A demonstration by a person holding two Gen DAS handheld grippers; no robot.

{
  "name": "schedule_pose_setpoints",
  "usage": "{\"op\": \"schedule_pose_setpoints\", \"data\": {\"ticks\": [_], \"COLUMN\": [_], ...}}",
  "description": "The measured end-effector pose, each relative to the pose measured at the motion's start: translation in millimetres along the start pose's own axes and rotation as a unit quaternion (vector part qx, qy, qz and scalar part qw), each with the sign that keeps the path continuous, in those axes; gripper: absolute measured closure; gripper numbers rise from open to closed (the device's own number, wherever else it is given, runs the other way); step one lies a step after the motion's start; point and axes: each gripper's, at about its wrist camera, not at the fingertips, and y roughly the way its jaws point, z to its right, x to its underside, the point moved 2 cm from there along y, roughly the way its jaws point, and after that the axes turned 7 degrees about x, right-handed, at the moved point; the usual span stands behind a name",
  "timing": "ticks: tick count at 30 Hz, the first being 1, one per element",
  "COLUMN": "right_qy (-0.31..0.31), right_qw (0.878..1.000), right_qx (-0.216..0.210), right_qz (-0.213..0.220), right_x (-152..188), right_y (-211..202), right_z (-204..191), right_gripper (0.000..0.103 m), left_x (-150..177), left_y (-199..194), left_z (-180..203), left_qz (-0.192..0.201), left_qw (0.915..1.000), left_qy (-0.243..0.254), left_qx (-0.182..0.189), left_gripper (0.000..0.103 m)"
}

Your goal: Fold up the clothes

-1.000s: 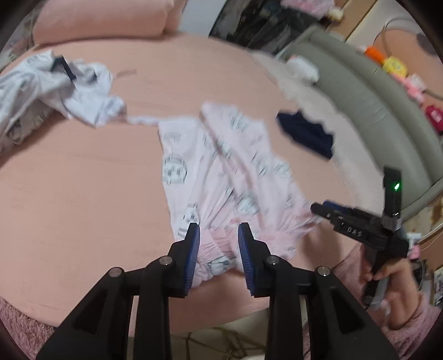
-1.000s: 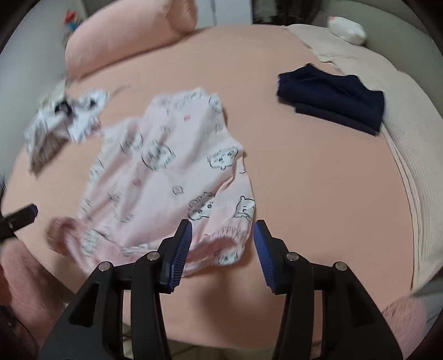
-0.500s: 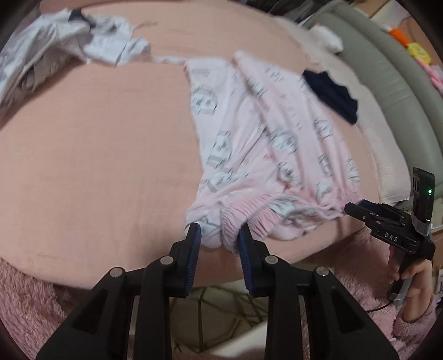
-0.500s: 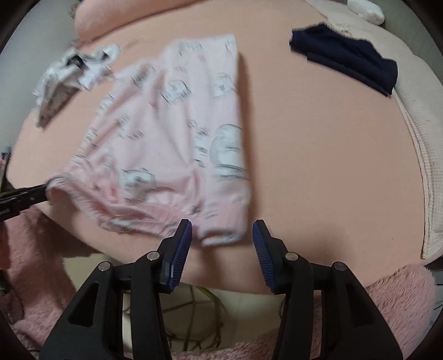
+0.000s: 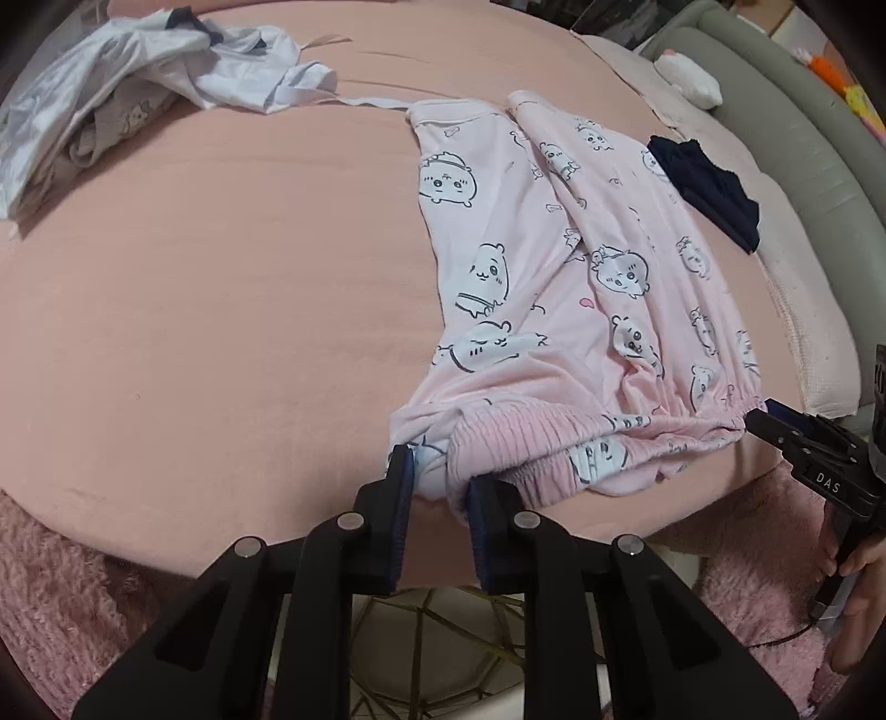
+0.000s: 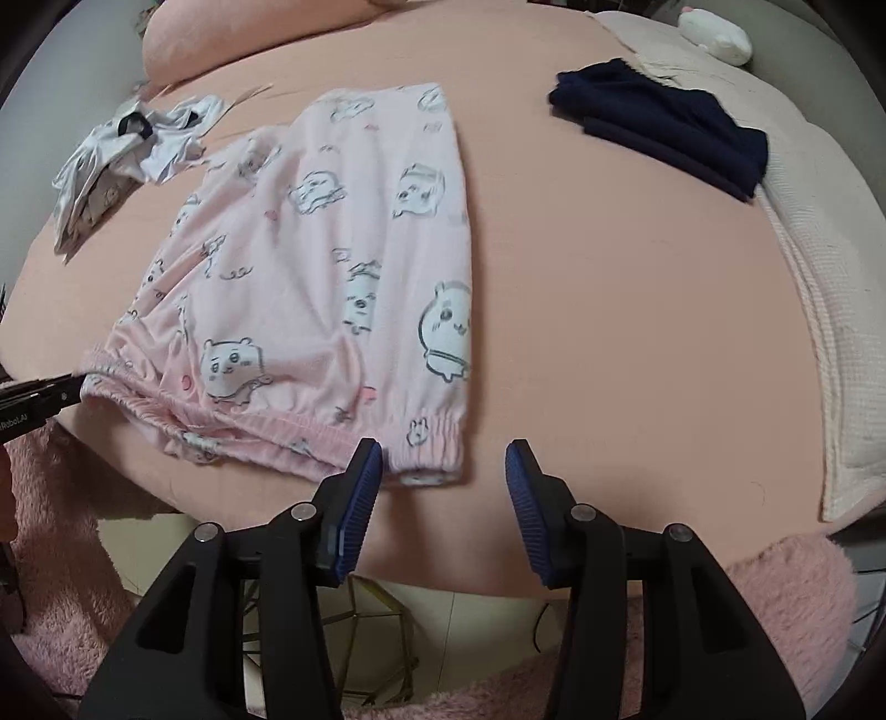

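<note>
A pink-sheeted bed (image 6: 637, 310) carries 3 garments — pink cartoon-print pajama pants (image 6: 332, 288) spread flat near its front edge, a folded navy garment (image 6: 664, 124) far right, a crumpled white shirt (image 6: 127, 149) far left — plus a pink pillow (image 6: 232, 50) at the back.

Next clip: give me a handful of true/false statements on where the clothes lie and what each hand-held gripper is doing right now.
1. The pink pyjama pants lie spread on the pink bedsheet. True.
2. The right hand-held gripper is clamped on the waistband. False: its jaws stand open, with nothing between them.
3. The navy garment lies on top of the pants. False: it lies apart, nearer the cream blanket.
4. The left hand-held gripper has waistband fabric between its fingers. True.
</note>
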Motion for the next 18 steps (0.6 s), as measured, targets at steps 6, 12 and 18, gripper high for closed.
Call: {"op": "schedule_pose_setpoints", "data": {"ticks": [6,12,18], "right_qy": [-0.031,-0.012,0.023], "right_qw": [0.999,1.0,0.999], "right_qx": [0.001,0.003,-0.004], "right_qz": [-0.013,0.012,0.031], "right_x": [2,-4,-12], "right_y": [-2,5,9], "right_z": [-6,-11,-8], "right_gripper": [0.056,0.056,0.068], "left_x": [1,4,1], "left_y": [-2,3,-9], "left_z": [-8,-5,-11], "left_qz": [0.002,-0.007,0.021], "left_qw": [0.9999,0.9996,0.9966], "left_qy": [-0.009,-0.001,-0.024], "left_qx": [0.013,0.029,0.076], "left_gripper": [0.082,0.081,0.081]}}
